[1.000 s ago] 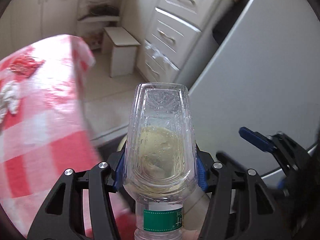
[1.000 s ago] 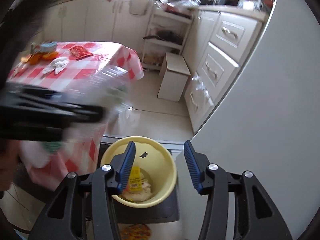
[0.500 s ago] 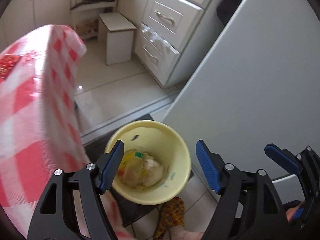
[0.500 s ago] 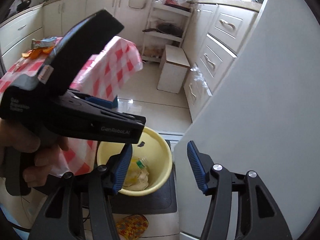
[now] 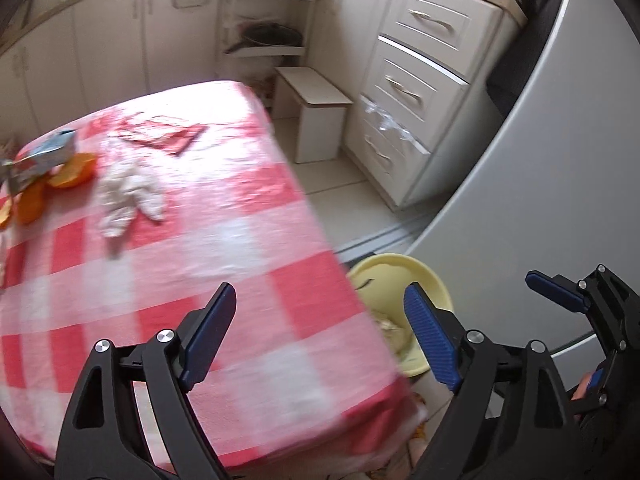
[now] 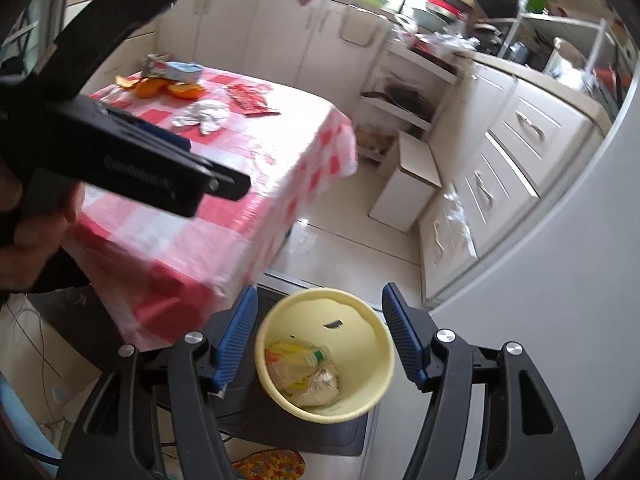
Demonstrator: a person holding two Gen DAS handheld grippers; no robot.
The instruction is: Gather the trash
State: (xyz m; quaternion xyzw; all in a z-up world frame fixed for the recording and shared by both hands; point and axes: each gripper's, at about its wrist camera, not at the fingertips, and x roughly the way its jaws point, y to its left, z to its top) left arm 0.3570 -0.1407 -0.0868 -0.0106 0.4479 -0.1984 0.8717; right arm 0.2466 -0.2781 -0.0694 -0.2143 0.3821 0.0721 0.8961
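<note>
- Trash sits in a yellow bin (image 6: 325, 354) on the floor, on a dark mat (image 6: 256, 420), just beside the near corner of the table (image 5: 168, 248) and next to a grey appliance side (image 6: 560, 280); a clear plastic bottle (image 6: 298, 362) with a green band lies inside among wrappers.
- More trash lies on the table's red-and-white checked cloth: a crumpled white tissue (image 5: 128, 188), orange peels (image 5: 74, 170), a light blue packet (image 5: 48, 152) and a red wrapper (image 5: 164, 136), all toward the far left part.
- Left gripper (image 5: 320, 336) hangs above the table's near right corner, jaws wide apart with nothing between the blue pads; the bin's rim shows just past its right finger.
- Right gripper (image 6: 320, 336) hovers over the bin, jaws wide and holding nothing, the bin framed between its fingers.
- White drawers (image 5: 412, 88) stand at far right, with a small white stool (image 5: 314, 120) on the floor before open shelves (image 5: 268, 36).
</note>
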